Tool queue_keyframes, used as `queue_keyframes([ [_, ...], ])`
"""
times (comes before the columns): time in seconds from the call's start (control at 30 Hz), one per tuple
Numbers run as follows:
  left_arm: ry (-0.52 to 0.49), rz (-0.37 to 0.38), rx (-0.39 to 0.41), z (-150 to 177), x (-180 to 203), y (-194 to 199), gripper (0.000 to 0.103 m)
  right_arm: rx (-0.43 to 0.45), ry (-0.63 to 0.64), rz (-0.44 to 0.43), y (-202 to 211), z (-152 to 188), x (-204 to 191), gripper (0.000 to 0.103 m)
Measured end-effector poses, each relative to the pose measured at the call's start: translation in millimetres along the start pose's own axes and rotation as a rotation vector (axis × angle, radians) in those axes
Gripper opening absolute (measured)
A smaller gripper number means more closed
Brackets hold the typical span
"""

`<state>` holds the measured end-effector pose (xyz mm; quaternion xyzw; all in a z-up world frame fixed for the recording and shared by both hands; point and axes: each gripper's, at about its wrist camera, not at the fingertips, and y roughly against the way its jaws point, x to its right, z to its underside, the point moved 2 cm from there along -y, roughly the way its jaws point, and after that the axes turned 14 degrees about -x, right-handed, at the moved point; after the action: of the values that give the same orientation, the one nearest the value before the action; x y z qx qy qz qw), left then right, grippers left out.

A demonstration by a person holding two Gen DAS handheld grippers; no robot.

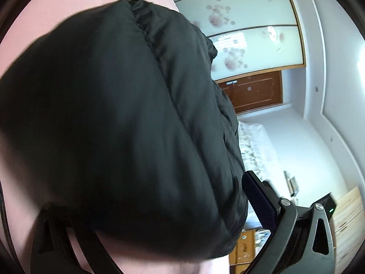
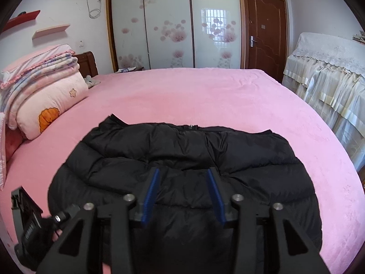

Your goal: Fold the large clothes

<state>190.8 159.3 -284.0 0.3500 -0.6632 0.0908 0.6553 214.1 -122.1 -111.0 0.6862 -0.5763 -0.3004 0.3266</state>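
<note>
The bed [image 2: 205, 96], under a pink, fine-napped plush cover, fills most of the right wrist view, and the black puffer jacket [image 2: 182, 171] lies on its near half, collar and zip towards the far edge. The jacket is quilted in fat horizontal channels, the shell smooth and faintly shiny, the bulk rounded and springy-looking.

The right tongs [image 2: 182, 182] hover over the jacket's near middle with their blue ribbed pads partly apart; fabric shows between them, but the pads do not appear to press on it. The left tongs [image 1: 159, 210] stand wide apart around a thick bulge of jacket, with one ribbed pad clear of the cloth at its right and the other finger hidden under the bulge; they do not look clamped.

The risk, as I judge it, lies in the slippery shell and lofty filling: a shallow bite could take only the top layer, or the padding could puff back and undo a fold. Uneven pulls from the two tongs would skew the crease.
</note>
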Motion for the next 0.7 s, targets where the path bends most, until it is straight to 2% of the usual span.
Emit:
queue_keyframes([
  [0.13,0.003,0.042,0.019,-15,-1,-11,0.102,-0.018,0.002,-0.003,-18,0,-3,0.020],
  [0.33,0.018,0.028,0.023,-23,2,-27,0.102,0.000,0.024,0.008,-36,-8,-15,0.019],
  [0.37,0.017,-0.004,0.016,-23,4,-30,0.096,0.016,0.033,0.020,-38,-10,-17,0.019],
  [0.43,-0.007,-0.079,0.011,-22,9,-35,0.077,0.041,0.053,0.055,-47,-15,-22,0.019],
  [0.5,-0.044,-0.125,0.013,-19,16,-38,0.054,0.031,0.060,0.080,-61,-18,-26,0.018],
  [0.53,-0.066,-0.143,0.020,-18,21,-38,0.049,-0.001,0.058,0.086,-75,-18,-26,0.013],
  [0.6,-0.138,-0.204,0.037,-12,37,-40,0.036,-0.055,0.043,0.072,-94,-15,-26,0.010],
  [0.7,-0.308,-0.331,0.072,4,75,-49,0.029,-0.091,0.015,0.047,-109,-9,-22,0.009],
])
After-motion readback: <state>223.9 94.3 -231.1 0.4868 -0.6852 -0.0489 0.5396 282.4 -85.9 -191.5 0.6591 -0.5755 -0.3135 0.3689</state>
